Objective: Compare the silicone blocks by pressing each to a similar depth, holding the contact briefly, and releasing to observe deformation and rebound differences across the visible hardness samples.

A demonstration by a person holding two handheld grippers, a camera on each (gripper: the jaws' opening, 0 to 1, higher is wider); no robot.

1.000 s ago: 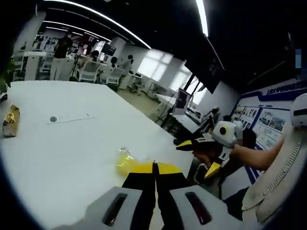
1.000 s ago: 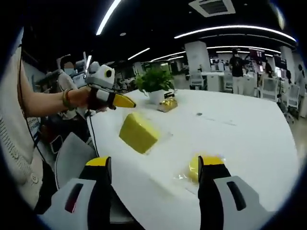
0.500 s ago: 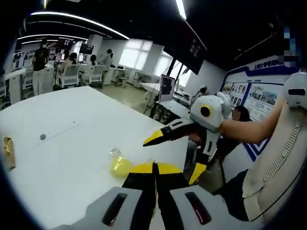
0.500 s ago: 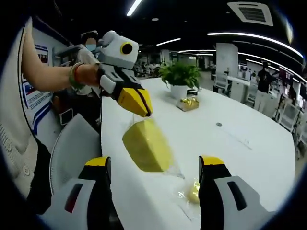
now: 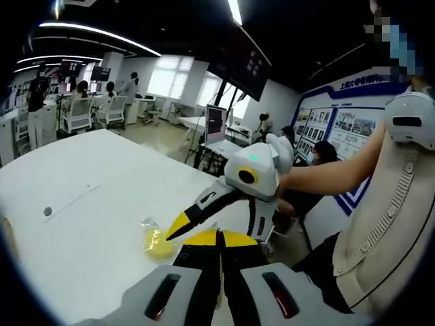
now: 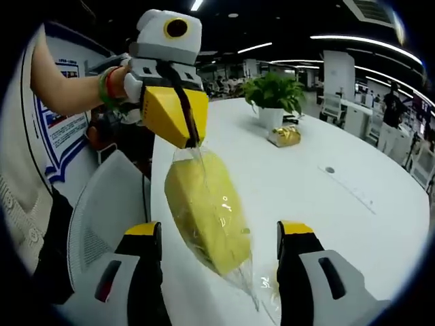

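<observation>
A large yellow silicone block in clear plastic wrap hangs tilted above the white table. My left gripper comes in from the upper left, shut on the top of that wrap. In the left gripper view its jaws are pressed together and hide the block. My right gripper is open, its two yellow-tipped fingers on either side of the hanging block without touching it. In the left gripper view the right gripper reaches in from the right, one fingertip close over a small wrapped yellow block on the table.
A potted plant and a gold-wrapped item stand farther along the table. A grey chair sits at the table's near edge. A person's forearm holds the left gripper. People and desks are in the background.
The left gripper has taken the large block by its wrap and lifted it off the table, closer to the right gripper. In the left gripper view the right gripper has moved in toward the small block.
</observation>
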